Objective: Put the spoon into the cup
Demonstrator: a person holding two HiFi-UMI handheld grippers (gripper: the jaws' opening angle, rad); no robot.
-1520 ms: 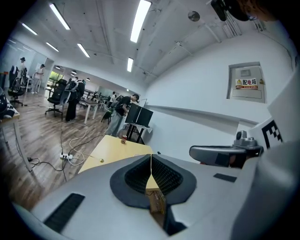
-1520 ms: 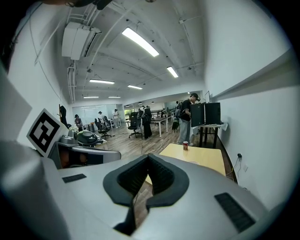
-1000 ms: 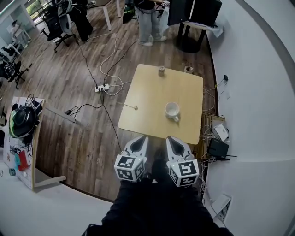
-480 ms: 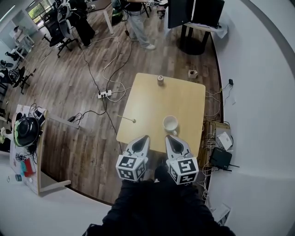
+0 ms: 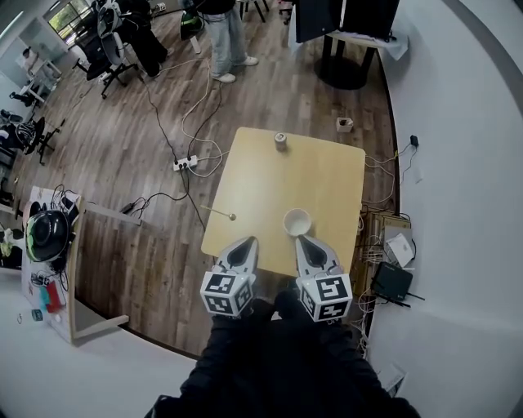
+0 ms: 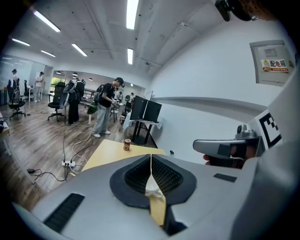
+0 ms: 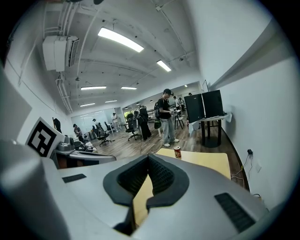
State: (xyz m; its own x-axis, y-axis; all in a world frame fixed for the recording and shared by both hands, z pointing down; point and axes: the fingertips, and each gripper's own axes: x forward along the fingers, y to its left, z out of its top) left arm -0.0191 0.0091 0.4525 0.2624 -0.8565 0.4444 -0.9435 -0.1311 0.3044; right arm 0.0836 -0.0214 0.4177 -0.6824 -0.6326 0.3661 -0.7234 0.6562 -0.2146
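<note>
White cup upright on tan table, slim spoon lying flat well apart at left edge

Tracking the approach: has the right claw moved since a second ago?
Yes. In the head view the right claw has advanced toward the cup on the table, its tip now just short of it.

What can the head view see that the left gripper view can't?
Only the head view shows the spoon lying near the left edge of the table, the whole cup, and the left gripper and right gripper from above. Only the left gripper view shows the ceiling lights and the sign on the wall. Both views show the table, the can at its far end, and the power strip on the floor.
</note>
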